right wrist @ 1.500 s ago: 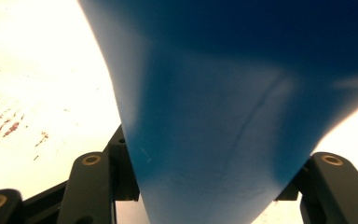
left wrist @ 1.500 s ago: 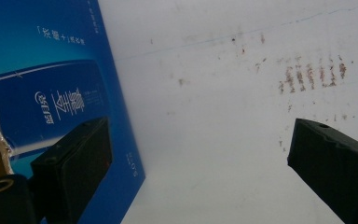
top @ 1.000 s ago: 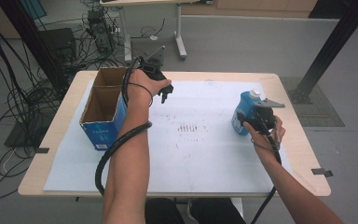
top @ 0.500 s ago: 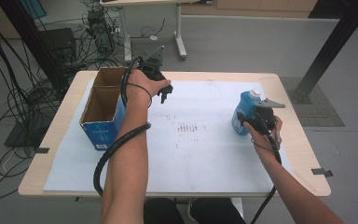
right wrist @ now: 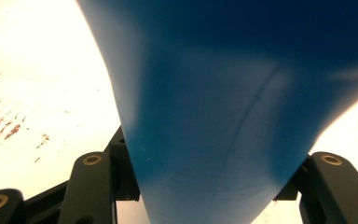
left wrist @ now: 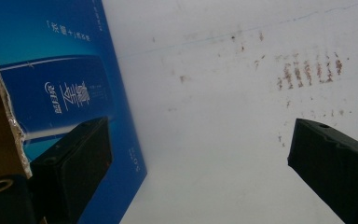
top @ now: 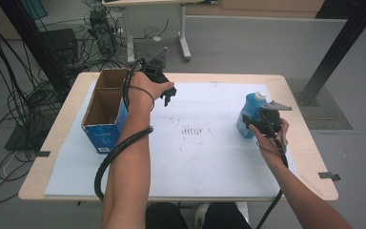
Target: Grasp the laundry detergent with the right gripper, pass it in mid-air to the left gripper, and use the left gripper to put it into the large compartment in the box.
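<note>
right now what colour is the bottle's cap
White, atop the blue bottle; the cap shows best in the high view.

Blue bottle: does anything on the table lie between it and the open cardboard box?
Nothing visible does. The blue bottle, held in the right gripper, and the cardboard box have bare stained white sheet between them; the left gripper hovers beside the box.

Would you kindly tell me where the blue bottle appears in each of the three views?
High view: the blue bottle stands right of centre, with the right gripper shut on it.
Left gripper view: not in it.
Right gripper view: the bottle fills the centre between the fingers.
Shared landmark: the brown marks on the white sheet.
</note>
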The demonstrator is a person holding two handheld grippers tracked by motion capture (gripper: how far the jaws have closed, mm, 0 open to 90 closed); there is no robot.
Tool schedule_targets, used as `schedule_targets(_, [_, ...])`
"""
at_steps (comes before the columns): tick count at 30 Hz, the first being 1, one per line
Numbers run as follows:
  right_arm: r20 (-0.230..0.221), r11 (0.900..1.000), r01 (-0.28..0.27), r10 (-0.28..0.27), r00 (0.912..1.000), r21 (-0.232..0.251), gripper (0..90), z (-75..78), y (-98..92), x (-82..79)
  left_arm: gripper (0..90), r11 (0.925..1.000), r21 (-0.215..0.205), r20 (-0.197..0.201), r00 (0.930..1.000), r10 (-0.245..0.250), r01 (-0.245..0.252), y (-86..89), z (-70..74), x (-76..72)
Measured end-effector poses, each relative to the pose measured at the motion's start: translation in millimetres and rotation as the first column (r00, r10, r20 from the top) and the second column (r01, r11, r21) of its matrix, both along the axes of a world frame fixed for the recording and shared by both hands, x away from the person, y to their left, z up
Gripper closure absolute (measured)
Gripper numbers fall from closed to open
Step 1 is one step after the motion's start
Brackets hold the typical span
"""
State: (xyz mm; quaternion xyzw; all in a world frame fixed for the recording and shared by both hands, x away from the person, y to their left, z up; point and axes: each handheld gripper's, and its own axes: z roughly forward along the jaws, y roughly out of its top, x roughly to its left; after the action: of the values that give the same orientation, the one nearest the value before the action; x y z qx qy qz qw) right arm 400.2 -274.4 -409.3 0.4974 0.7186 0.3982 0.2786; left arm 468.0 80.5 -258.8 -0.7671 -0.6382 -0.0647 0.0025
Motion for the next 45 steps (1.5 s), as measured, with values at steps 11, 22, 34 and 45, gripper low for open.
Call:
schedule_targets(11, [-0.004, 1.0, 0.001, -0.001, 1.0, 0.002, 42.6, 0.0, 0.1, -0.1, 6.7, 0.9999, 0.005, -0.002, 0.9999, -0.011, 0.011, -3.2, -0.9, 1.6])
schedule_targets(22, [-0.005, 1.0, 0.0, 0.0, 1.0, 0.004, 42.7, 0.2, -0.1, 0.8, 6.5, 0.9999, -0.007, -0.003, 0.9999, -0.015, 0.015, -1.3, -2.0, -0.8])
schedule_targets(34, [-0.001, 1.0, -0.001, 0.001, 1.0, 0.003, 43.0, -0.2, -0.1, 0.9, 6.4, 0.9995, -0.028, 0.002, 0.9999, -0.016, 0.016, 0.1, -5.7, -2.6])
schedule_targets(45, [-0.009, 1.0, -0.012, 0.012, 0.9999, 0.001, 43.3, 1.0, -1.0, 3.2, 6.4, 0.999, -0.042, 0.007, 0.9998, -0.016, 0.016, -3.5, -10.7, -0.9])
